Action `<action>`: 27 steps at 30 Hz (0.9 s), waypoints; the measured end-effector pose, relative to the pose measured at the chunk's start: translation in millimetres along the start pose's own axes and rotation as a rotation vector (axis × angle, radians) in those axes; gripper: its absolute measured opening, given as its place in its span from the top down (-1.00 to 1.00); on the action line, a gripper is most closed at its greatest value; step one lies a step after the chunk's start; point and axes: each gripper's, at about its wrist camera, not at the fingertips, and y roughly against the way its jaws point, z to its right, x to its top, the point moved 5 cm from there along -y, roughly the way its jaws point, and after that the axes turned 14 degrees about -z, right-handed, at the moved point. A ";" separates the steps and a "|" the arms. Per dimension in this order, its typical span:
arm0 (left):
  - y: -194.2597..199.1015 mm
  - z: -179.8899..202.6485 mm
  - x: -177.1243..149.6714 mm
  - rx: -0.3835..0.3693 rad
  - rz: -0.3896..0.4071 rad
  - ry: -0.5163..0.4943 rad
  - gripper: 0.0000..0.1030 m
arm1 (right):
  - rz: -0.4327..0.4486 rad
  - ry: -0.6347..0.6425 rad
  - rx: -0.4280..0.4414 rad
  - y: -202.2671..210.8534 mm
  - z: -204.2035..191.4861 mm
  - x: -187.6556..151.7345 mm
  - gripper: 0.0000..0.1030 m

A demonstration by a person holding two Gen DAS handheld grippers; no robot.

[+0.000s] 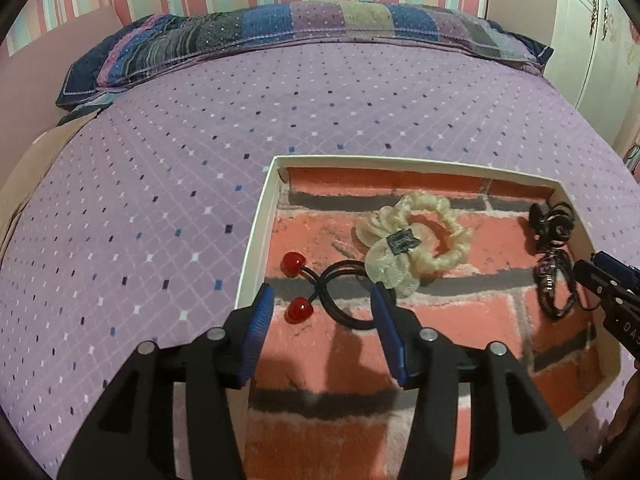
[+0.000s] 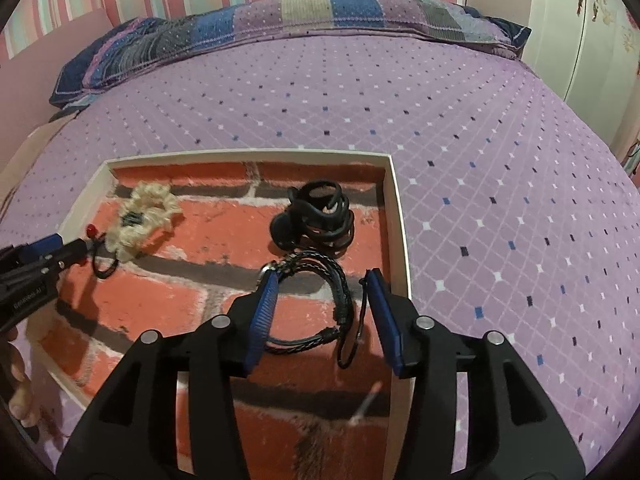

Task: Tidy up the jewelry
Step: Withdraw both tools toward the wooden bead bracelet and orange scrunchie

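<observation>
Hair tie with red beads is lying in the tray, light and floppy, best pinched at its black loop. The left gripper is hovering wide open and empty. The right gripper, equally open, is straddling a braided bracelet. Only the right view is showing the bracelet fully.
</observation>
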 end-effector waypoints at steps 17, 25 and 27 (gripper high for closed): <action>123.7 1.6 -93.4 -0.001 0.105 -0.012 -0.14 | 0.042 0.002 0.009 106.2 1.1 -79.7 0.09; 171.7 2.8 -173.0 0.004 0.130 -0.009 -0.34 | 0.093 0.017 0.023 162.2 11.8 -154.8 0.08; 182.3 6.1 -194.3 -0.007 0.141 -0.013 -0.35 | 0.110 0.021 0.027 172.3 15.0 -174.8 0.06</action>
